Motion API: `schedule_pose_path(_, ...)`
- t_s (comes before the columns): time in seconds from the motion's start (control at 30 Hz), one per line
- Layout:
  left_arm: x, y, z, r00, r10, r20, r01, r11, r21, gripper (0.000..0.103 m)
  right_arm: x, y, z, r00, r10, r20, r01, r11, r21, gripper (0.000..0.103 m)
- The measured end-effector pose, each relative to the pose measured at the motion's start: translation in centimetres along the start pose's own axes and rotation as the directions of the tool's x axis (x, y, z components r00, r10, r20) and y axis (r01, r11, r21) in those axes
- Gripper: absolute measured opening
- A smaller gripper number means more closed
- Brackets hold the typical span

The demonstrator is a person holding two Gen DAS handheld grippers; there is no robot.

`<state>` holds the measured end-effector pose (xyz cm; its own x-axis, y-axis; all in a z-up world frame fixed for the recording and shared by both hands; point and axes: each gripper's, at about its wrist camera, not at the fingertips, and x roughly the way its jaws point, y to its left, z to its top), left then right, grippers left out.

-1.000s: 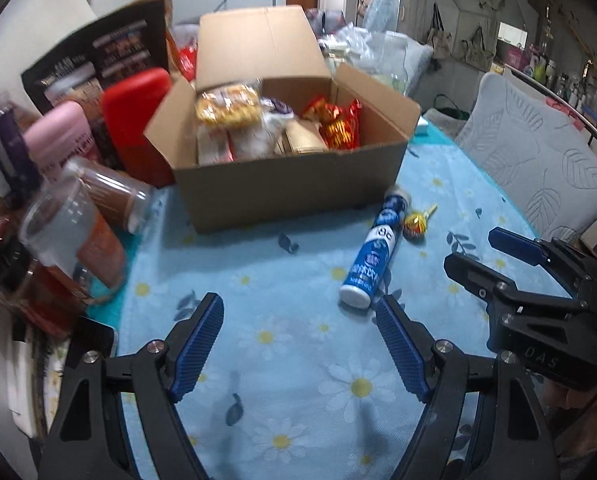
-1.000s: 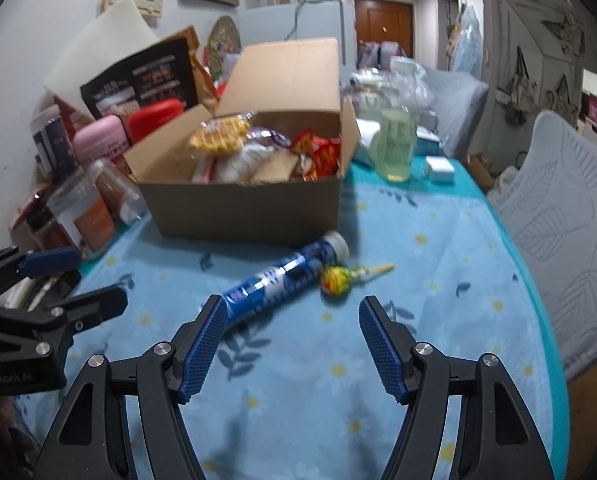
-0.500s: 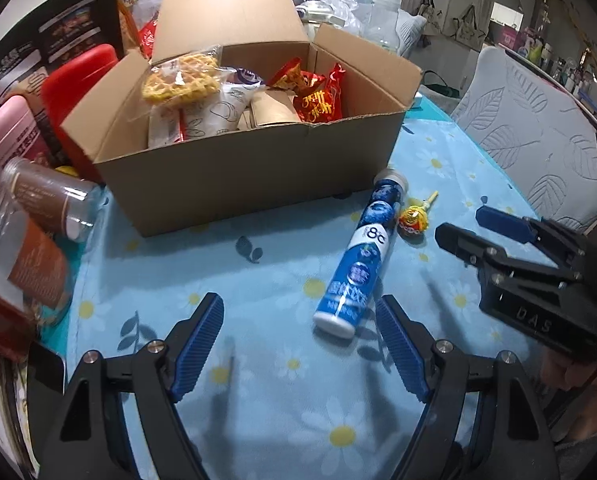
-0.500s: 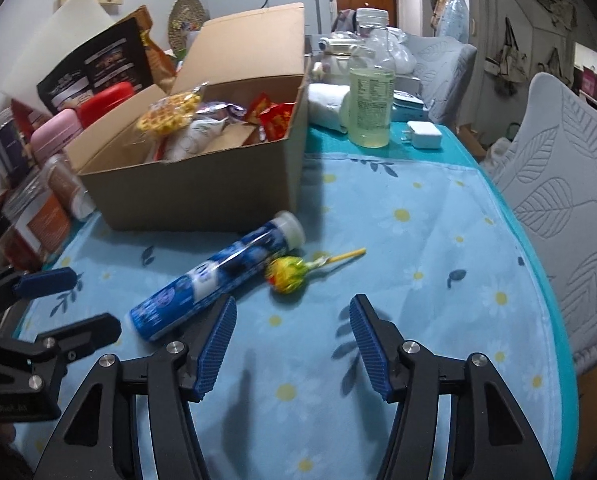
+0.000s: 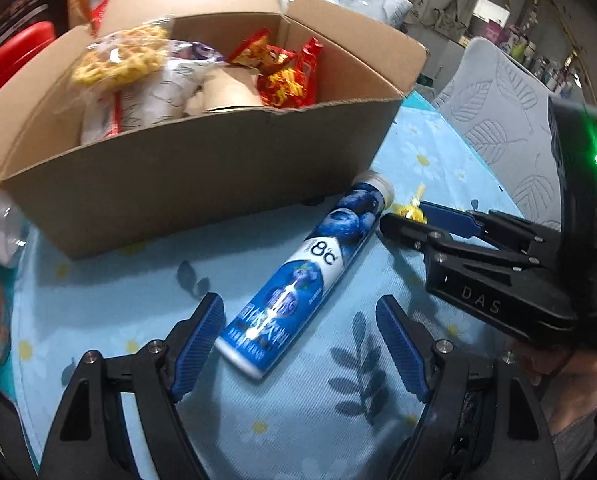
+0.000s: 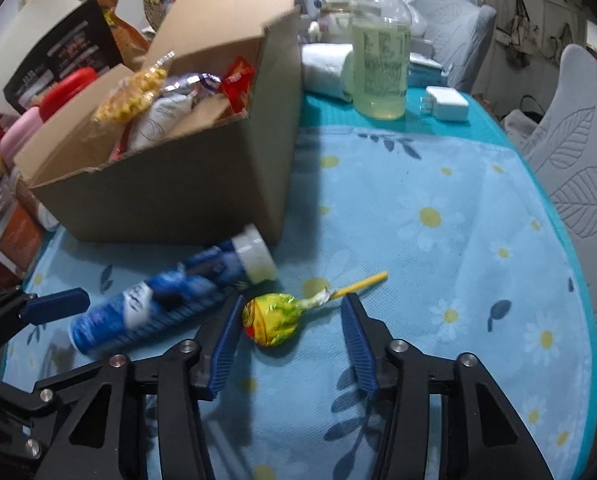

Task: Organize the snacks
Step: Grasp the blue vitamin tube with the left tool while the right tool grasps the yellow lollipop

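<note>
An open cardboard box (image 5: 202, 176) on the bench (image 6: 438, 280) holds waffle snacks (image 5: 118, 58), a white packet (image 5: 166, 92) and red wrappers (image 5: 286, 72). The blue tube (image 5: 298, 280) lies before it, its base between the wide left claw (image 5: 298, 348). The right claw (image 6: 290, 340), its jaws just narrowing, straddles the lollipop (image 6: 272, 318) without pressing it.

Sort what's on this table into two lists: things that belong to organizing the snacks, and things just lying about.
Part of the job:
- blue tube, lying between the open left gripper fingers
- lollipop, between the right gripper fingers, which have just been closing but are not yet touching it
- cardboard box holding snack packets

Lying about:
- bottle of yellowish liquid
- white charger
- red container
</note>
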<state>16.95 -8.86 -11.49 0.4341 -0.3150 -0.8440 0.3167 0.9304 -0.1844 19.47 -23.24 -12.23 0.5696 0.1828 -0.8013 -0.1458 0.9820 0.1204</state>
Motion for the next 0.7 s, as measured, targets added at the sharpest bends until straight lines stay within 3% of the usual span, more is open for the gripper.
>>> schedule_pose_path(0.1,0.6,-0.4,0.3,1.000,0.008,0.008,-0.008,1.000,0.016,0.078,0.0,-0.5,0.0,1.000,0.004,-0.003,-0.004,1.000,0.019,0.028)
schedule_pose_path(0.17,1.0,-0.5,0.4,1.000,0.032,0.001,-0.032,0.999,0.014,0.063,-0.1,-0.8,0.0,1.000,0.015,0.000,-0.015,0.999,0.030,0.028)
schedule_pose_path(0.37,0.9,-0.6,0.0,1.000,0.024,-0.002,-0.024,1.000,0.016,0.042,-0.6,-0.8,-0.4,1.000,0.017,-0.003,-0.017,1.000,0.022,0.027)
schedule_pose_path(0.43,0.5,-0.8,-0.6,1.000,-0.012,-0.017,0.012,1.000,0.011,0.038,-0.9,-0.6,-0.8,1.000,0.023,-0.007,-0.023,1.000,0.017,0.027)
schedule_pose_path(0.7,-0.7,-1.8,-3.1,0.999,-0.031,-0.037,0.032,0.999,0.017,0.028,-2.5,1.3,-3.0,0.997,0.066,-0.026,-0.067,0.997,-0.037,0.027)
